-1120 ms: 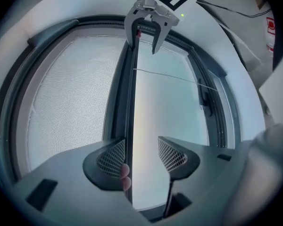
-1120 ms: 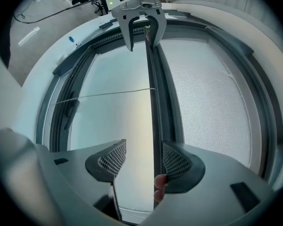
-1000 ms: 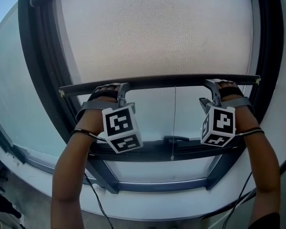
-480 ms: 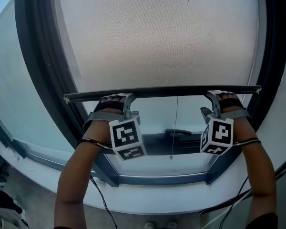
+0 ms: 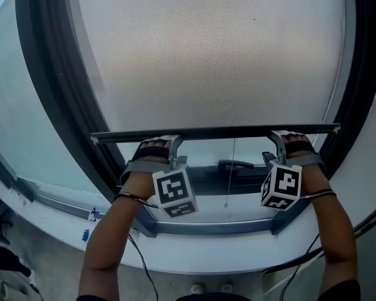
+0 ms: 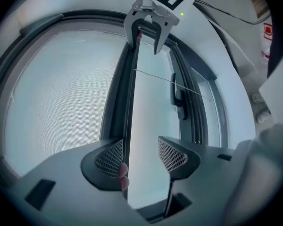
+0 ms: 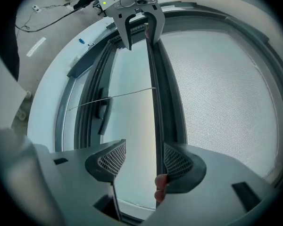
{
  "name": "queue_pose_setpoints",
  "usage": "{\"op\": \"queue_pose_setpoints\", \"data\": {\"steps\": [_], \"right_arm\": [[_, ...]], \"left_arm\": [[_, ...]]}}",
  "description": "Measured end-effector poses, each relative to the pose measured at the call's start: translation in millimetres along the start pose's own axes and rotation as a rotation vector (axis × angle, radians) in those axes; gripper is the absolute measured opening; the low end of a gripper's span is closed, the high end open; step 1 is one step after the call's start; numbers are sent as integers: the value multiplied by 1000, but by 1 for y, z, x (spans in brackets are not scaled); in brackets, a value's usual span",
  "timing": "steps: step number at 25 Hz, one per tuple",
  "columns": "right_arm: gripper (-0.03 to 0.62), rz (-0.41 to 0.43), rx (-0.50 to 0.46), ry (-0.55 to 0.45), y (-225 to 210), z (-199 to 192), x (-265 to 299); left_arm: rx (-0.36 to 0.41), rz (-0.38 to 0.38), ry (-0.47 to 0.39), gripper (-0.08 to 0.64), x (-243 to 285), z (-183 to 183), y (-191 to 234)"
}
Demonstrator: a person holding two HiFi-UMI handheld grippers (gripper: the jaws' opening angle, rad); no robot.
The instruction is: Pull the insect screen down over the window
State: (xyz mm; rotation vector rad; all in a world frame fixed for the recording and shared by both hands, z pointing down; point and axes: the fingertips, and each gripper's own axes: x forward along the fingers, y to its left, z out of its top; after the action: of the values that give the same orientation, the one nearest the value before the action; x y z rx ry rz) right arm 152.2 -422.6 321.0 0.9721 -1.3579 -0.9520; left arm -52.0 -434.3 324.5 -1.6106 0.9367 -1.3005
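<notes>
The insect screen [image 5: 213, 55] is a pale mesh over most of the window, ending in a dark bottom bar [image 5: 219, 132]. My left gripper [image 5: 170, 145] and right gripper [image 5: 279, 142] hook over that bar near its two ends. In the left gripper view the bar [image 6: 130, 102] runs between the jaws of the left gripper [image 6: 140, 154], lying against one pad with a wide gap to the other. In the right gripper view the bar [image 7: 153, 93] lies the same way in the right gripper [image 7: 144, 159]. Both stand open. A thin pull cord [image 5: 230, 174] hangs from the bar.
Below the bar is a strip of bare glass with a dark window handle [image 5: 235, 165] and the lower window frame [image 5: 213, 227]. A white sill [image 5: 194, 259] curves beneath. Cables [image 5: 138, 265] trail from my wrists. Dark side rails [image 5: 53, 86] flank the mesh.
The bottom bar and both grippers have come down together toward the window handle and lower frame. More mesh shows above the bar, and the strip of bare glass has shrunk.
</notes>
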Motion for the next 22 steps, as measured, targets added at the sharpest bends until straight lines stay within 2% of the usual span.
{"op": "queue_pose_setpoints", "data": {"steps": [4, 11, 17, 20, 22], "right_arm": [[233, 6, 2, 0, 4, 0, 2], [233, 49, -5, 13, 22, -1, 8], [235, 126, -24, 9, 72, 0, 19], [235, 129, -26, 18, 77, -1, 21], [235, 138, -22, 21, 78, -1, 22]], "left_arm": [[-13, 26, 3, 219, 3, 0, -4], [-4, -1, 7, 219, 11, -3, -22], [-9, -77, 27, 219, 23, -8, -70], [-12, -75, 28, 219, 25, -7, -74], [-29, -102, 15, 219, 25, -7, -75]]}}
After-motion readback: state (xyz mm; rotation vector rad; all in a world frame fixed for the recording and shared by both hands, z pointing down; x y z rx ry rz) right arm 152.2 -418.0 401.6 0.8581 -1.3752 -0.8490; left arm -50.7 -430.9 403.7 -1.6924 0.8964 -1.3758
